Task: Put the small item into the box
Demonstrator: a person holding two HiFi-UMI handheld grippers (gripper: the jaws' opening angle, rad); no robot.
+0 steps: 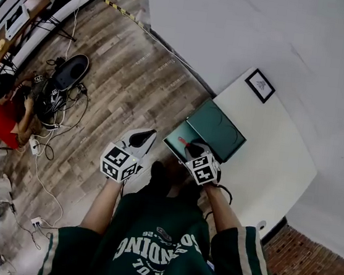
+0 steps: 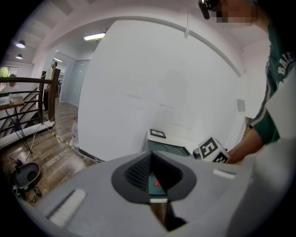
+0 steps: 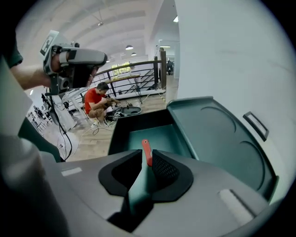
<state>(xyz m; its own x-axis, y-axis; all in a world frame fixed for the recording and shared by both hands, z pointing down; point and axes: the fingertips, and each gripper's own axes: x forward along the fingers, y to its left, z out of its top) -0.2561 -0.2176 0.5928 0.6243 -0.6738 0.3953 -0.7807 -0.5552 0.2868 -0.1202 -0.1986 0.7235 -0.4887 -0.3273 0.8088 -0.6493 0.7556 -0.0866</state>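
Note:
A small red item [image 3: 146, 151] stands upright between my right gripper's [image 3: 144, 156] jaws, which are shut on it, just above the open dark green box [image 3: 152, 137]. The box's lid [image 3: 218, 139] lies flipped open to the right. In the head view the box [image 1: 177, 142] sits at the near corner of a white table [image 1: 280, 172], with the right gripper [image 1: 189, 147] and the red item [image 1: 182, 140] over its inside. My left gripper [image 1: 142, 138] hangs off the table's left side over the floor, jaws together and holding nothing. In the left gripper view, the left gripper [image 2: 151, 159] points toward the box [image 2: 167, 149].
A small framed picture [image 1: 260, 85] lies at the table's far end by the white wall. Left of the table is wooden floor with cables, a black case [image 1: 70, 71] and a seated person in red [image 1: 3, 116]. A stair railing [image 3: 138, 74] runs behind.

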